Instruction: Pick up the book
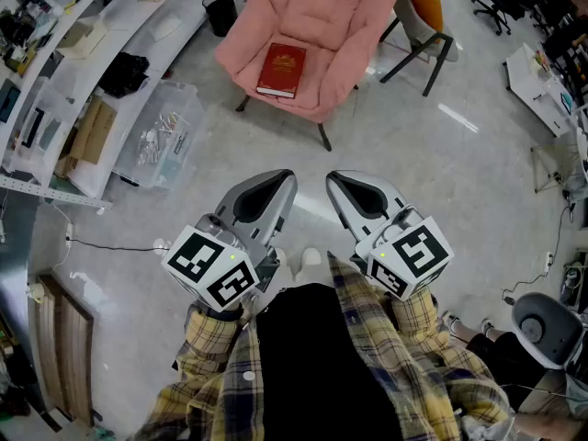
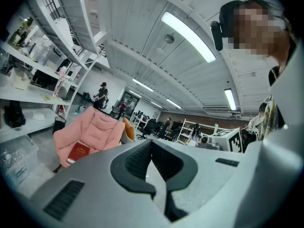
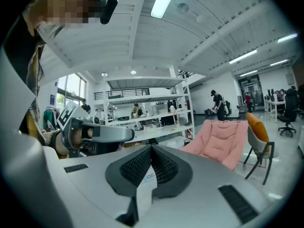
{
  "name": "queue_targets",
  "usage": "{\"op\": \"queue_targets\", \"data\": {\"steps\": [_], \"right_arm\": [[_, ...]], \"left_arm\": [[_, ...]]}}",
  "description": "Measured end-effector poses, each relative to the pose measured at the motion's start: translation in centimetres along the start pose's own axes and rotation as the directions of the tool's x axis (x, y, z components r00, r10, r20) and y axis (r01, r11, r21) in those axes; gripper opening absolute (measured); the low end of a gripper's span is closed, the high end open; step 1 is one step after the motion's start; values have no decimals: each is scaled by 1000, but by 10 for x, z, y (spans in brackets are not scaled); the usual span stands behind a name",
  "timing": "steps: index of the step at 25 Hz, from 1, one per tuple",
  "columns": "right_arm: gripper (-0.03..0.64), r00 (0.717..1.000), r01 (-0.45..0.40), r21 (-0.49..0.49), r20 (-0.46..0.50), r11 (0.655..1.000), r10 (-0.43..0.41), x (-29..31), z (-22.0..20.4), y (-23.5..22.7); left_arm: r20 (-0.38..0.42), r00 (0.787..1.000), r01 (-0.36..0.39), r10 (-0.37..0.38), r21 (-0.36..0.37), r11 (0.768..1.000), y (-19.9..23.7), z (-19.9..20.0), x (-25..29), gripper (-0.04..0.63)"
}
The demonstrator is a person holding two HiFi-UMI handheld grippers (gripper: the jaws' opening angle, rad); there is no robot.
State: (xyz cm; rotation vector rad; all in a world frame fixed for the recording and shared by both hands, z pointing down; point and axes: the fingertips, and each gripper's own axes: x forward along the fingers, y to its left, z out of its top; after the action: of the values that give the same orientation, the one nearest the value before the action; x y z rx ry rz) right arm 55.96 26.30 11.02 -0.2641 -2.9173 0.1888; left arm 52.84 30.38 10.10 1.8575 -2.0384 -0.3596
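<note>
A red book [image 1: 280, 70] lies flat on the seat of a pink padded chair [image 1: 326, 16], far ahead of both grippers. My left gripper [image 1: 286, 178] and right gripper [image 1: 334, 180] hover side by side over the floor, close to the person's body, both shut and empty. In the left gripper view the book [image 2: 78, 152] shows on the pink chair [image 2: 92, 127] at the left, beyond the left gripper [image 2: 152, 142], whose jaws meet at the tip. The right gripper [image 3: 151, 149] faces the pink chair [image 3: 221, 139] from the side; the book is hidden there.
White shelving [image 1: 87, 35] runs along the left wall, with a clear plastic bin [image 1: 165, 134] on the floor beside it. A black waste bin [image 1: 220, 12] stands left of the chair. A folding chair with an orange cushion [image 1: 421, 3] stands to its right. A cable [image 1: 101, 244] crosses the floor.
</note>
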Motion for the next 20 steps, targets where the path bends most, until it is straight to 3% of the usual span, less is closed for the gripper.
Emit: {"op": "queue_targets", "data": {"steps": [20], "right_arm": [[18, 996, -90, 32, -21, 995, 91, -10, -19, -11]], "left_arm": [[27, 990, -136, 137, -43, 990, 5, -18, -1, 5]]}}
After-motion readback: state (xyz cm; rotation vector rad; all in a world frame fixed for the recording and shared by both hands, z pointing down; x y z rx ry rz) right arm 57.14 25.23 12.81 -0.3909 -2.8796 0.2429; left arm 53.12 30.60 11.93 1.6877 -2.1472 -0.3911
